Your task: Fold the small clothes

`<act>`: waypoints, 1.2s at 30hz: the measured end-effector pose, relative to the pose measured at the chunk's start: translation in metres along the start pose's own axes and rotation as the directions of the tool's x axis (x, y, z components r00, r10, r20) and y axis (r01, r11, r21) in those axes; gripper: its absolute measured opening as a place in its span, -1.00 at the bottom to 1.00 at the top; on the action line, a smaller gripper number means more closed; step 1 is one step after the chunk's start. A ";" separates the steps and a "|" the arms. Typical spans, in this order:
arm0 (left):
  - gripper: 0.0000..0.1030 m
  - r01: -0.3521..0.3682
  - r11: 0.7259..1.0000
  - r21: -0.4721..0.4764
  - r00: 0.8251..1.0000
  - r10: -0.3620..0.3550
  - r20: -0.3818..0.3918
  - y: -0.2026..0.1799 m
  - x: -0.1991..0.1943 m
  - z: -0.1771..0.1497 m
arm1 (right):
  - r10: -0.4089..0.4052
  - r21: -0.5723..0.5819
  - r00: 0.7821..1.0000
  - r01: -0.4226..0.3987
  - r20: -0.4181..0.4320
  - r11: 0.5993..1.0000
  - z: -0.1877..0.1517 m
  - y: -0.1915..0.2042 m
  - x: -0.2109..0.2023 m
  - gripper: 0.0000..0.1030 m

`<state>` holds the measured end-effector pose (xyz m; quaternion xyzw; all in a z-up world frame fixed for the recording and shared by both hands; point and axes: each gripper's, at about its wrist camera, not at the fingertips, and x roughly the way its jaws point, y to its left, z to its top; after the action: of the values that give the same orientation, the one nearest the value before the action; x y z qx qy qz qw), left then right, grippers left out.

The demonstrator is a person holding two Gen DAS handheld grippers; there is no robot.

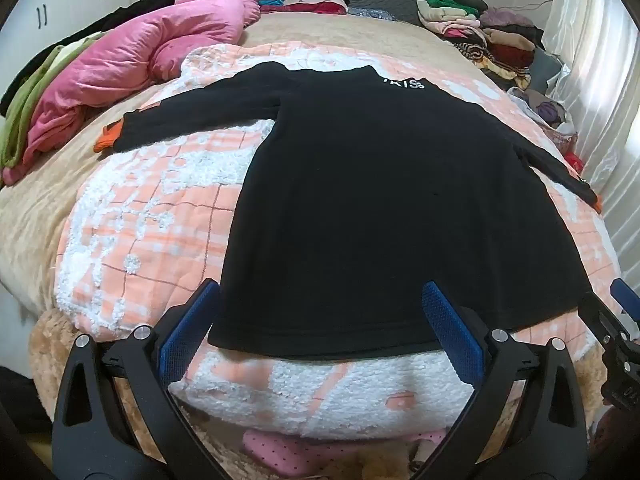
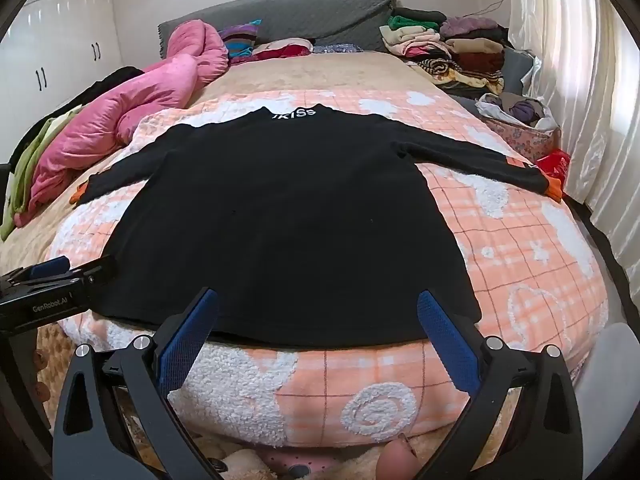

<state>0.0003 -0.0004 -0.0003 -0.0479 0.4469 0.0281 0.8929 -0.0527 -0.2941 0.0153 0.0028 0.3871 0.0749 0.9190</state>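
Blue-padded fingers (image 1: 448, 332) of the left gripper (image 1: 320, 320) stood spread wide at the near hem of the black long-sleeved top (image 1: 380, 200), one finger at the hem's left corner and the other over the cloth, nothing pinched between them. Likewise the right gripper (image 2: 316, 320) was held fully apart above the same hem, clasping nothing. That top lay flat and face down on a peach-and-white checked blanket (image 2: 520, 240), sleeves stretched out to both sides, orange cuffs (image 2: 554, 188) at their ends and white lettering at the collar on the far side. Behind it a pink quilt (image 1: 140, 60) was heaped at the left, and folded clothes (image 2: 452, 48) were stacked at the far right beside the curtain (image 2: 580, 80).
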 end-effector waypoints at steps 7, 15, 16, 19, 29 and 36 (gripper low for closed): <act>0.84 0.002 1.000 0.000 1.000 -0.002 0.006 0.000 0.001 0.001 | -0.005 -0.007 1.000 0.005 0.004 1.000 0.001 0.000 0.000 0.92; 0.84 -0.003 1.000 0.004 1.000 0.003 0.009 0.006 0.005 0.003 | -0.019 -0.016 1.000 0.019 0.000 1.000 0.002 0.004 0.003 0.92; 0.84 -0.003 1.000 0.005 1.000 0.003 0.009 0.006 0.006 0.004 | -0.018 -0.015 1.000 0.018 0.001 1.000 0.002 0.004 0.002 0.92; 0.84 -0.009 1.000 0.004 1.000 0.009 0.010 0.003 0.005 0.004 | -0.020 -0.014 1.000 0.020 0.001 1.000 0.002 0.004 0.002 0.92; 0.84 -0.016 1.000 0.011 1.000 0.016 0.013 -0.002 -0.001 0.005 | -0.024 -0.020 1.000 0.024 -0.002 1.000 0.003 0.008 0.003 0.92; 0.84 -0.013 1.000 0.010 1.000 0.013 0.013 -0.003 0.000 0.005 | -0.026 -0.019 1.000 0.026 -0.002 0.999 0.004 0.006 0.005 0.92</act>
<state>0.0045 -0.0024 0.0034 -0.0402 0.4417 0.0319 0.8957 -0.0471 -0.2874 0.0151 -0.0112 0.3876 0.0666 0.9194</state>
